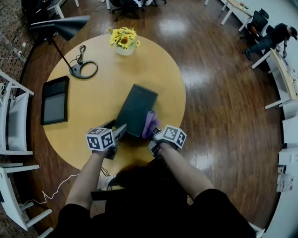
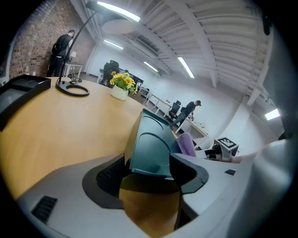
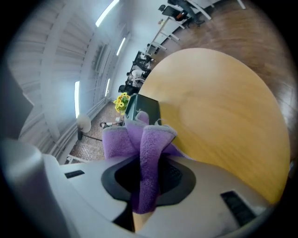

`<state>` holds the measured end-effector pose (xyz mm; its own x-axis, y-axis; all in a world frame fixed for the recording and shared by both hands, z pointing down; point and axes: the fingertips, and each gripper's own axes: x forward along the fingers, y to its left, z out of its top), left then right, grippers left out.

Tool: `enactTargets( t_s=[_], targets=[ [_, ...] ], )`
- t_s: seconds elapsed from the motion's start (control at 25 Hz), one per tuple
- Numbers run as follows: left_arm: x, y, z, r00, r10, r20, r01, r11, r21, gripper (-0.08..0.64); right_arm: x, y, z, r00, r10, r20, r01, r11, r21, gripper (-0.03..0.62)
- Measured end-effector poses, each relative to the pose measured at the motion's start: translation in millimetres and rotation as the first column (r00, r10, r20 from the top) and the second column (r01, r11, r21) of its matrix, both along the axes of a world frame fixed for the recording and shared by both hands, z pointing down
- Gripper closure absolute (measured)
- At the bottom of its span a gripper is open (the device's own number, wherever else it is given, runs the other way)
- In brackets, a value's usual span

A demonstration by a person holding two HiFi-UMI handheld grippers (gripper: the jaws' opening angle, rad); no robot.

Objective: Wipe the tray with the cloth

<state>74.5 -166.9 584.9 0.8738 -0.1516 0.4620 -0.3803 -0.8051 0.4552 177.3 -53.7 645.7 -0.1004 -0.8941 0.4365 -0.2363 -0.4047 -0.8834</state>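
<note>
- An office room is seen, with a round worktop (image 1: 93,100); the dark tray (image 1: 136,109) lies near its front edge.
- The cloth (image 3: 149,148), judged soft and light, is clamped in the right hand-held gripper (image 3: 148,180).
- The left hand-held gripper (image 2: 148,176) is spread wide around the tray's near rim, a good hold for something probably stiff and slippery.

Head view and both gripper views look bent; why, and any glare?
Head view: wide lens bows the room's edges; bright glare patches on the wooden floor. Left gripper view: fisheye, black corners, bright light strips overhead. Right gripper view: same curving; the purple cloth is sharp up close, background hazy.
</note>
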Motion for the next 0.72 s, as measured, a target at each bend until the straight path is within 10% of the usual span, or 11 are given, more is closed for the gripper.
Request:
enactTargets(
  t_s=[0.24, 0.72],
  targets=[
    [-5, 25, -3, 0.997, 0.069, -0.017, -0.07, 0.997, -0.021, 0.268, 10, 9, 9, 0.992, 0.105, -0.066, -0.106, 0.994, -0.016, 0.523],
    [-17, 35, 3, 0.997, 0.043, -0.058, -0.046, 0.997, -0.059, 0.268, -42, 45, 14, 0.999, -0.005, -0.051, 0.003, 0.999, -0.033, 0.523]
  ],
)
